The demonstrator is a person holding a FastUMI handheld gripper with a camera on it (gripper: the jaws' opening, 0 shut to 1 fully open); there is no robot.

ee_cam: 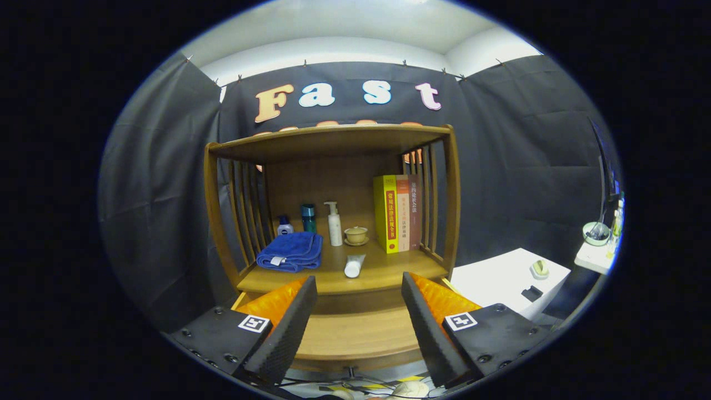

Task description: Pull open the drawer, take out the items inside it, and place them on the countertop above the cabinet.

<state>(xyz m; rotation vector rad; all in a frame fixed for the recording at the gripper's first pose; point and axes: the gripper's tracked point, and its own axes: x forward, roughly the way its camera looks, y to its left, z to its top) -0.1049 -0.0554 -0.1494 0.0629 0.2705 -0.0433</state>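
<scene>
My gripper (358,283) is open, with nothing between its fingers, and hovers over the pulled-out wooden drawer (355,336). The part of the drawer's floor I can see between the fingers is bare wood. Just beyond the fingertips is the countertop (383,275) of the wooden cabinet. A white tube (354,265) lies on it near the front edge, and a folded blue towel (291,251) lies to its left. Further back stand a white pump bottle (334,224), a small cup on a saucer (356,235), two small bottles (296,221) and a row of upright books (397,213).
Slatted wooden sides (241,211) and a top shelf (333,139) enclose the countertop. A white table (500,278) with small objects stands to the right of the cabinet. Cables (355,384) lie on the floor below the drawer front.
</scene>
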